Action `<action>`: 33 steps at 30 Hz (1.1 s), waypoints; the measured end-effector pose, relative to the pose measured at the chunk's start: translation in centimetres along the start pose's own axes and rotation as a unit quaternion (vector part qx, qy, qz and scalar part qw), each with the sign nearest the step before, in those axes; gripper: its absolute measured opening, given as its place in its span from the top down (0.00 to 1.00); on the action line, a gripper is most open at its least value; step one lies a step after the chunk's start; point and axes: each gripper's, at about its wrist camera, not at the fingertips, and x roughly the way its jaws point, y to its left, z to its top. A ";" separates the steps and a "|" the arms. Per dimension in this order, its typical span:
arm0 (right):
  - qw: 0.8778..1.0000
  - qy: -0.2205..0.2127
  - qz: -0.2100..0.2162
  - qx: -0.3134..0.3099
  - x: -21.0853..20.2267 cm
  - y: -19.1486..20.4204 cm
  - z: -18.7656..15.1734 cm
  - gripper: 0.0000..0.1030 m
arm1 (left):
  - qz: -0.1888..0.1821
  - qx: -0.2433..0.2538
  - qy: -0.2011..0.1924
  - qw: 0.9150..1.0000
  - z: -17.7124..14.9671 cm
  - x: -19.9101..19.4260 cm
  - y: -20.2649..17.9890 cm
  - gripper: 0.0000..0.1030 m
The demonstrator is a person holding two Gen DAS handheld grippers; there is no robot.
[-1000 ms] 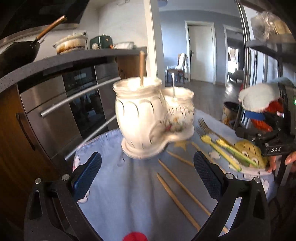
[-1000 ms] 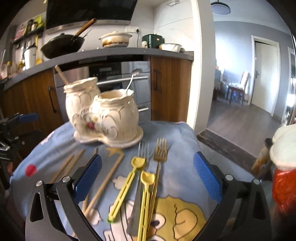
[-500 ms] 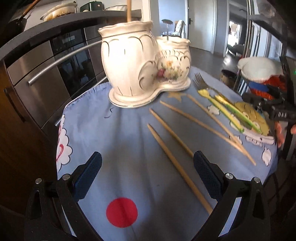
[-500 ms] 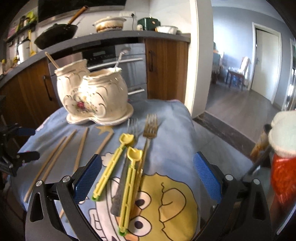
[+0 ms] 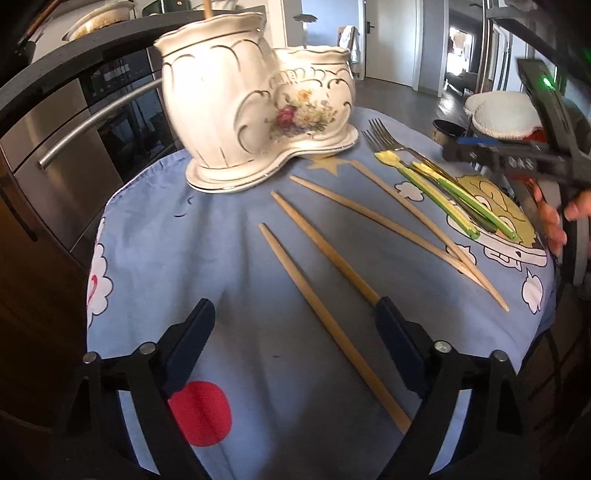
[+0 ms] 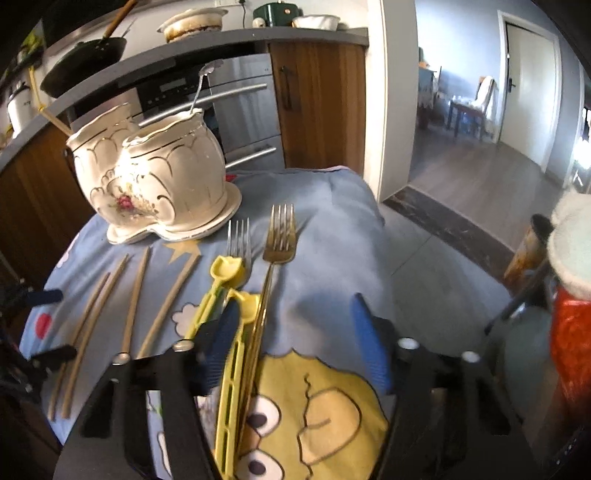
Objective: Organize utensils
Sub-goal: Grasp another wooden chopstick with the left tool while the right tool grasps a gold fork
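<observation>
4 chopsticks [image 5: 325, 254] at frame centre look light, stiff, slippery; my spread, empty left gripper [image 5: 295, 347] should pinch one mid-shaft.

Blue cartoon tablecloth [image 6: 332, 236] over the table; steel oven [image 6: 236, 110] behind, under a grey counter [image 6: 207, 46] bearing a black pan [image 6: 85, 61], a stained pot [image 6: 192, 24] and a green appliance [image 6: 275, 11]; white door [image 6: 530, 88] beyond
</observation>
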 end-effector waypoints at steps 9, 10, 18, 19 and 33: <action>0.999 0.042 0.026 0.016 3.4 0.7 2.2 0.73 | -0.007 0.013 0.007 1.000 0.0 0.1 -0.6 0.40; 0.998 0.048 0.025 0.016 3.8 0.8 2.4 0.75 | -0.010 0.016 0.008 1.000 0.0 0.0 -0.7 0.43; 0.998 0.055 0.002 -0.004 5.2 1.5 2.9 0.84 | -0.037 0.012 0.012 0.999 -0.1 -0.1 -0.8 0.56; 0.999 0.054 0.001 -0.005 5.3 1.5 2.9 0.85 | -0.039 0.009 0.012 0.999 -0.1 0.0 -0.7 0.56; 0.999 0.018 0.031 0.017 3.5 0.2 2.6 0.95 | -0.021 0.014 0.002 1.000 0.8 0.9 1.6 0.89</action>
